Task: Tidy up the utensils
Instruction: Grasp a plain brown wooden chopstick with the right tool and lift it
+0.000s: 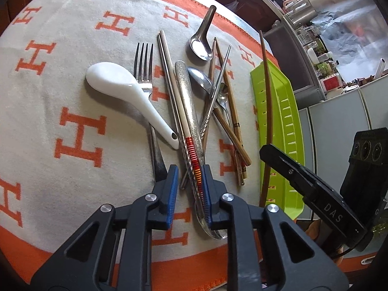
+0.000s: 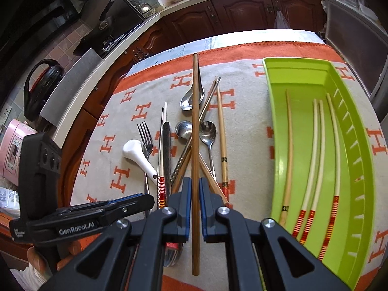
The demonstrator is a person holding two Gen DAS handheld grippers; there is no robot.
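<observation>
My right gripper is shut on a long brown wooden chopstick, lifted off the pile; in the left wrist view that chopstick hangs over the green tray. My left gripper is low over the near end of the pile. Its jaws are narrow but open around the red-striped end of a white chopstick and a metal knife, and the left pad stands clear of them. The tray holds a bamboo chopstick and three white striped ones.
Still on the orange-and-cream cloth are a white ceramic spoon, a fork, several metal spoons, and wooden and metal chopsticks. Kitchen counters and cabinets lie beyond the table's far edge.
</observation>
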